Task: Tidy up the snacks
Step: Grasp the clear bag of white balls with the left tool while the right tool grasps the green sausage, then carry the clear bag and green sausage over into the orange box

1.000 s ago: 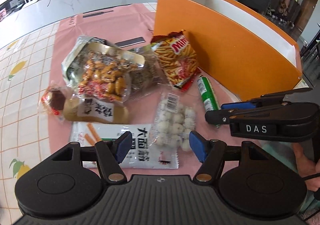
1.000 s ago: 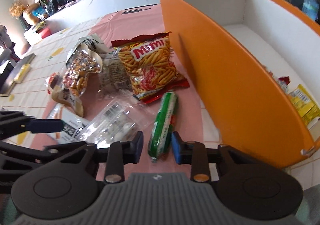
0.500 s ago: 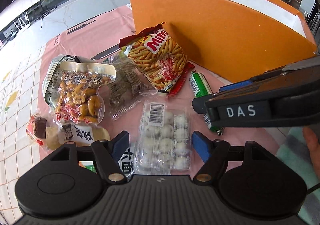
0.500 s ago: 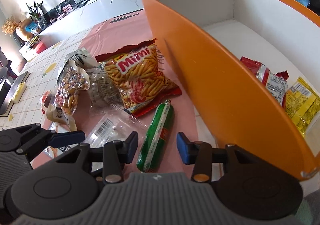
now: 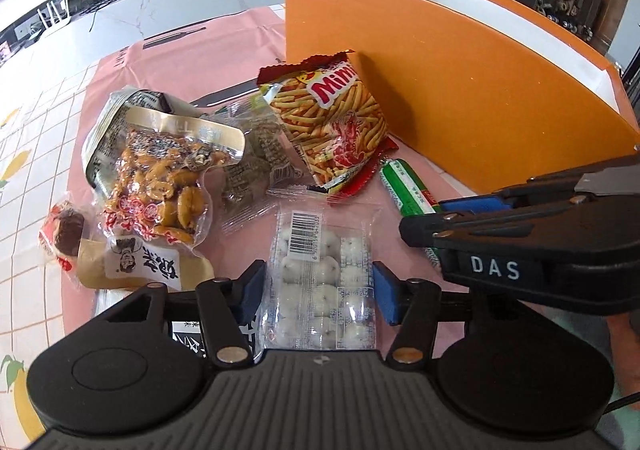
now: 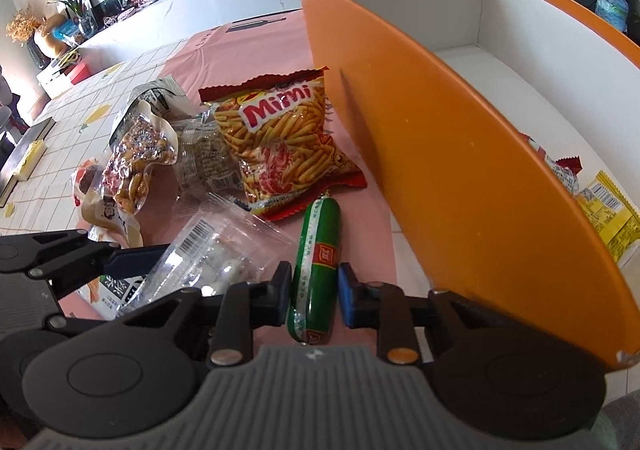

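A clear pack of white balls (image 5: pixel 320 274) lies on the pink cloth between the blue pads of my left gripper (image 5: pixel 318 288). Its jaws are closing and both pads touch the pack's side edges. In the right wrist view the pack (image 6: pixel 216 254) looks tilted up at its barcode end. A green sausage stick (image 6: pixel 316 262) lies lengthwise in my right gripper (image 6: pixel 312 290), whose closing jaws press on both its sides. The sausage (image 5: pixel 404 185) also shows under the right gripper (image 5: pixel 432 215) in the left wrist view. The orange box (image 6: pixel 440 153) stands just right of it.
A Mimi fries bag (image 5: pixel 332 121) leans by the orange box (image 5: pixel 460 97). A peanut bag (image 5: pixel 160 177), a grey packet (image 5: pixel 256 157) and a brown labelled pack (image 5: pixel 140 266) lie to the left. Inside the box are a yellow pack (image 6: pixel 608 209) and a red-white one (image 6: pixel 560 169).
My left gripper moved forward over the clear pack and its jaws narrowed onto it. My right jaws widened briefly, then closed on the green sausage.
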Action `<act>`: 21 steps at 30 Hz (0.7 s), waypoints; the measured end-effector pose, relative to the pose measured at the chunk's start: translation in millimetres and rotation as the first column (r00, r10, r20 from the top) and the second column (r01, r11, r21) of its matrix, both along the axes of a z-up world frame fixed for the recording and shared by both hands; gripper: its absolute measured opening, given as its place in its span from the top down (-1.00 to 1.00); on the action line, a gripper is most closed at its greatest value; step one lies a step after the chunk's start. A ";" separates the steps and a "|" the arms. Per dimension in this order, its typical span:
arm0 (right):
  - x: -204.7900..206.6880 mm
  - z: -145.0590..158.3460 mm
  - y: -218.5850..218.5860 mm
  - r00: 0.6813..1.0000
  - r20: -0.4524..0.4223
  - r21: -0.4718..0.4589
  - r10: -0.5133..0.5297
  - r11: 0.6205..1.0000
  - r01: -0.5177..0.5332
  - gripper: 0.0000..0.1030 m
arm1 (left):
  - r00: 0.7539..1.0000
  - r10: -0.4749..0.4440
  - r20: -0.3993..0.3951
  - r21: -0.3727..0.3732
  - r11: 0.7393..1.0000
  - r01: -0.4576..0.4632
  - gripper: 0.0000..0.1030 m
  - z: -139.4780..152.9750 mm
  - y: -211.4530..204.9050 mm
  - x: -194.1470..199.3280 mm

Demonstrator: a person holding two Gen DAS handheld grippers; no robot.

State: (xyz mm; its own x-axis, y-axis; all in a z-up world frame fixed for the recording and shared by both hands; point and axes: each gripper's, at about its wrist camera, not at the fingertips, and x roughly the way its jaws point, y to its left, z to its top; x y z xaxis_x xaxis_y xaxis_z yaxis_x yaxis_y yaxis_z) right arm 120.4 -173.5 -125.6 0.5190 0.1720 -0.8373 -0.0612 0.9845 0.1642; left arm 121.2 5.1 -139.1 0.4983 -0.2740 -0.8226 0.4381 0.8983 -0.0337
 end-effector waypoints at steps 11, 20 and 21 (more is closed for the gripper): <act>-11.0 4.8 0.0 0.997 -0.064 -0.047 0.044 0.998 -0.047 0.60 | 0.993 0.109 -0.038 -0.096 0.989 -0.112 -0.23 9.6 36.0 4.5; -12.4 1.1 17.3 0.992 -0.059 -0.127 0.110 0.985 -0.117 0.41 | 0.988 0.140 -0.073 -0.192 0.970 -0.151 -0.23 20.9 47.1 -6.6; -11.8 0.4 18.3 0.993 -0.056 -0.130 0.108 0.985 -0.115 0.40 | 0.987 0.141 -0.077 -0.199 0.968 -0.154 -0.23 21.4 48.0 -6.1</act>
State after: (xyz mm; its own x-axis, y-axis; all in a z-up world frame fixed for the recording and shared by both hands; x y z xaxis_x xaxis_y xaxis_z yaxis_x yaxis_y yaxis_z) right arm 108.5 -155.2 -125.2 0.4609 0.1125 -0.8803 -0.1669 0.9852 0.0385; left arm 115.0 53.2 -117.7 0.4955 -0.3665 -0.7875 0.2926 0.9241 -0.2459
